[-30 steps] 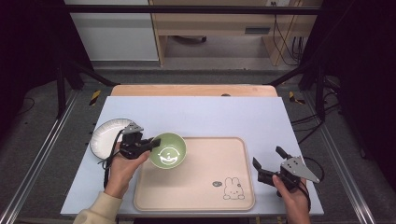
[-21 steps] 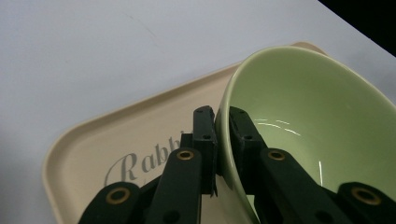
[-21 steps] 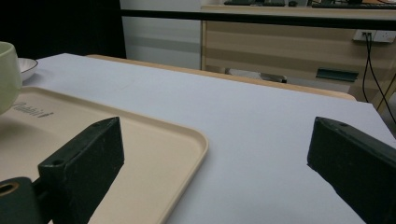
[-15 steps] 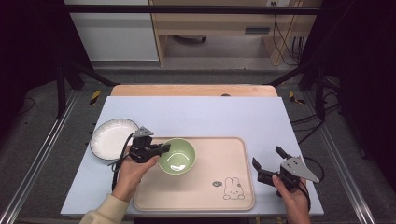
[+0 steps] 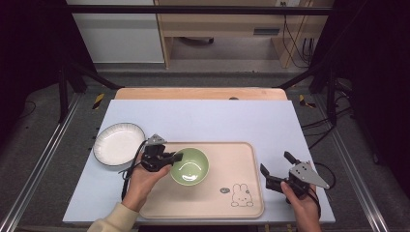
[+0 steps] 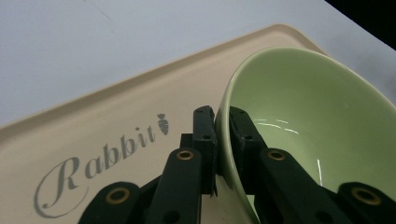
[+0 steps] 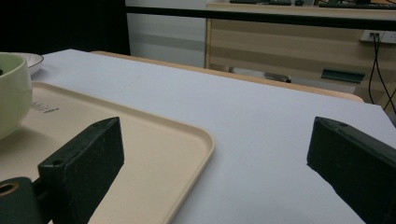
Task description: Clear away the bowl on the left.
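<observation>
bowl [image 5: 189, 166] moved right onto tray [image 5: 241, 154], l tool [image 5: 175, 157] clamping rim; r tool [image 5: 276, 169] open.

Left gripper [image 5: 175, 157]: black body, grey three-cornered plate on top, black cable trailing back along the forearm. Cream sleeve [image 5: 112, 221] at the left wrist. In the left gripper view the jaws are matte black, flat-sided bars, with brass-coloured ringed rivets at the linkage pivots and small dark screws near the tips.

Right gripper [image 5: 274, 169]: same black build, grey three-cornered plate with small dark holes, black cable looping behind it. In the right gripper view its jaws are thick, blunt black blocks with a faintly speckled surface; one brass-ringed pivot shows at lower left.
</observation>
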Tool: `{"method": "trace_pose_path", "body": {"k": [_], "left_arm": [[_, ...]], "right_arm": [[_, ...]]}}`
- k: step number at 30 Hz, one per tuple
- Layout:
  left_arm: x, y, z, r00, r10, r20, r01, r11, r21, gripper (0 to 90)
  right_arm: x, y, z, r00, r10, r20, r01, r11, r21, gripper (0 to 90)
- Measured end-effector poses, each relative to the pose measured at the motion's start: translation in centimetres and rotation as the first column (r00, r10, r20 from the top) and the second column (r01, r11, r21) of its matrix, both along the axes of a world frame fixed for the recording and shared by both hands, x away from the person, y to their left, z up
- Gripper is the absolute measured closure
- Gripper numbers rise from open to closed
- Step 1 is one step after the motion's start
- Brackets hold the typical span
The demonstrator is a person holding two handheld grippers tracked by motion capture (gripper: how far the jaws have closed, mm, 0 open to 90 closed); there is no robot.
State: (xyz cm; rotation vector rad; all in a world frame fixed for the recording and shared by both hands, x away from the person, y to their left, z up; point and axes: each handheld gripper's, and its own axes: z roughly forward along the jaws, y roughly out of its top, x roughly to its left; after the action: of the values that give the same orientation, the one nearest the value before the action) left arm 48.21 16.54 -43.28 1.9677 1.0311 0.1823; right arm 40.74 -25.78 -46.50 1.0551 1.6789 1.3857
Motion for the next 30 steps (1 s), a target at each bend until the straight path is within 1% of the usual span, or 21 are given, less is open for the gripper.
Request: {"method": "trace_pose_path", "body": {"k": [6,8,12,14,15,19,21,27,30], "left_arm": [[0.0,-0.6,-0.2,0.9997,-0.016,-0.016,0.016,0.9996,-0.024,82.4],[-0.1,-0.9,-0.2,0.9997,-0.022,-0.014,0.022,0.9996,-0.018,82.4],[-0.1,-1.3,-0.4,0.9994,-0.029,-0.016,0.029,0.9996,-0.004,82.4],[-0.2,-1.5,-0.7,0.9993,-0.029,-0.022,0.029,0.9996,-0.003,82.3],[-0.2,-1.6,-0.7,0.9991,-0.035,-0.023,0.036,0.9994,0.005,82.4],[-0.2,-1.9,-0.9,0.9991,-0.036,-0.024,0.036,0.9994,0.003,82.4],[-0.2,-2.0,-1.0,0.9989,-0.041,-0.025,0.041,0.9991,0.012,82.4],[-0.3,-2.1,-1.3,0.9981,-0.050,-0.036,0.051,0.9986,0.015,82.3],[-0.3,-2.3,-1.3,0.9977,-0.058,-0.035,0.059,0.9980,0.024,82.3]], "right_arm": [[0.0,-0.1,0.0,1.0000,-0.002,0.002,0.002,1.0000,-0.007,4.1],[0.0,0.0,0.0,1.0000,-0.001,0.001,0.001,1.0000,-0.002,4.1],[0.0,-0.1,0.1,1.0000,0.000,0.005,0.000,1.0000,-0.007,4.2],[0.0,-0.1,0.1,1.0000,0.003,0.006,-0.003,1.0000,-0.006,4.2],[0.0,-0.1,0.1,1.0000,0.003,0.006,-0.003,1.0000,-0.005,4.2],[0.0,-0.1,0.1,1.0000,0.003,0.001,-0.003,1.0000,-0.005,4.2],[0.0,-0.1,0.1,1.0000,0.005,0.003,-0.005,1.0000,-0.003,4.2],[0.1,0.0,0.1,1.0000,0.009,0.004,-0.009,1.0000,-0.005,4.3],[0.0,0.0,0.0,0.9999,0.011,0.000,-0.011,0.9999,-0.005,4.3]]}}
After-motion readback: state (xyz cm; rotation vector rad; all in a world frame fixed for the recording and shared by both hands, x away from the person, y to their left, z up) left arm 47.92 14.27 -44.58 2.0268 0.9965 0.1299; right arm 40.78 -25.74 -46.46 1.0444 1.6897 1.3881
